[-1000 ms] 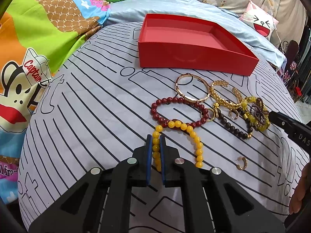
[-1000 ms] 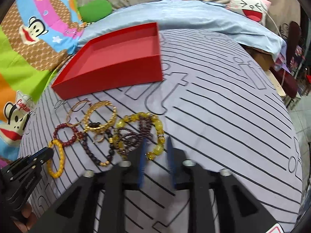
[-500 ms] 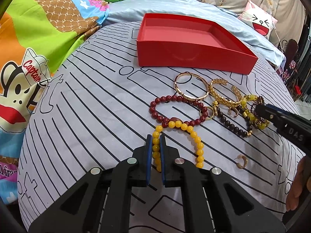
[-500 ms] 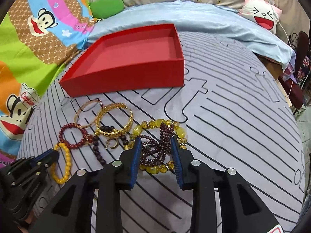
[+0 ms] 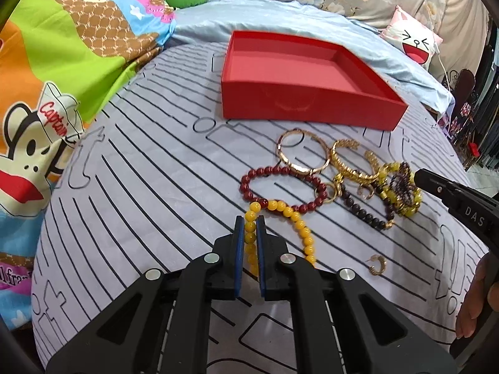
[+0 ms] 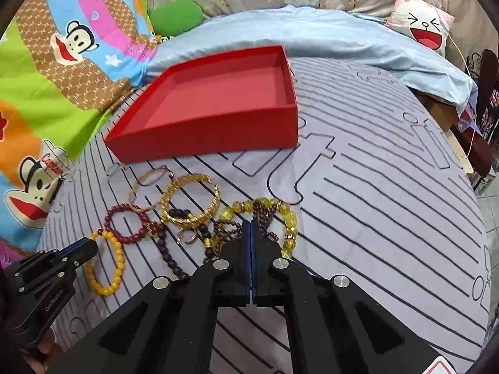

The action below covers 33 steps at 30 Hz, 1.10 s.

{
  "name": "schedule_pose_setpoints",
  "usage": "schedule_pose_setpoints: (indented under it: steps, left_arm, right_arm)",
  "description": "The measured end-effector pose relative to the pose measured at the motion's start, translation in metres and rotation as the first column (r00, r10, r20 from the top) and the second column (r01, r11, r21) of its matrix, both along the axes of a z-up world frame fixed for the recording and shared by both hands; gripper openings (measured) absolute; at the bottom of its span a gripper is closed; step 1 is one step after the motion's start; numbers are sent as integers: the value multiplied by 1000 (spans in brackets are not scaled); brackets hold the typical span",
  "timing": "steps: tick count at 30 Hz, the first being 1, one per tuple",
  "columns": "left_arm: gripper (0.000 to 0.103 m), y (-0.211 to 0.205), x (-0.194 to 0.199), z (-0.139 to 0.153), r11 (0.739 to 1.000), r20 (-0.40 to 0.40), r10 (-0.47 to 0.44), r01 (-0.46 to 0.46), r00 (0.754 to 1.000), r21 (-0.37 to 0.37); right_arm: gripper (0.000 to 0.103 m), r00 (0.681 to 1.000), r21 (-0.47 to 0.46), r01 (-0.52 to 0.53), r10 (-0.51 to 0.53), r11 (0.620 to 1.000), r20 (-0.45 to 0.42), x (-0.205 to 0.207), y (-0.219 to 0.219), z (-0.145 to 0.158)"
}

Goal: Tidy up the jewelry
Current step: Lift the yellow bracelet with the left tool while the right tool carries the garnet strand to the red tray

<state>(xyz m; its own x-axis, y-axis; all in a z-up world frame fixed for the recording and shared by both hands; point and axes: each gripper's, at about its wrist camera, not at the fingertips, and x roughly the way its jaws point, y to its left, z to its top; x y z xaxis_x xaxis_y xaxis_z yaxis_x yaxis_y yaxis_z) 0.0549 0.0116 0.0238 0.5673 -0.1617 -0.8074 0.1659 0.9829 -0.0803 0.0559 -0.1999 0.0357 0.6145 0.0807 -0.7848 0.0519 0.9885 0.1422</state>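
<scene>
A bed covered in a grey sheet with black line patterns carries everything. Toward its far side sits an open, shallow red cardboard box, its pink floor bare. Just in front of the box lies the jewelry cluster: a thin rose-gold bangle, a chunky gold chain bracelet, a dark red bead bracelet, a dark brown bead string, and a small gold hoop earring lying apart, nearer the camera.

The left claw is nearly closed, pinching one side of a yellow bead bracelet that rests on the sheet. The right claw is pressed together on a tangle of yellow-green stones and dark purple beads at the cluster's right end.
</scene>
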Motion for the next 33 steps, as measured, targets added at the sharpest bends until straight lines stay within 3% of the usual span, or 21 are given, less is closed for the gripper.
schedule_pose_setpoints:
  steps: [5, 9, 16, 22, 33]
  left_arm:
    - [7, -1, -1, 10, 1000, 22, -2, 2, 1000, -1]
    - [7, -1, -2, 6, 1000, 9, 2, -2, 1000, 6]
    - [7, -4, 1, -2, 1000, -12, -8, 8, 1000, 17]
    - [7, -4, 4, -10, 1000, -35, -7, 8, 999, 19]
    - [7, 1, 2, 9, 999, -13, -17, 17, 1000, -42]
  right_arm:
    - [2, 1000, 5, 1, -1, 1000, 1, 2, -4, 3]
    - [41, 1000, -20, -8, 7, 1000, -5, 6, 0, -1]
    - [36, 999, -13, -9, 9, 1000, -47, 21, 2, -17]
    - [9, 998, 5, -11, 12, 1000, -68, 26, 1, -25]
    - [7, 1000, 43, -6, 6, 999, 5, 10, -6, 7]
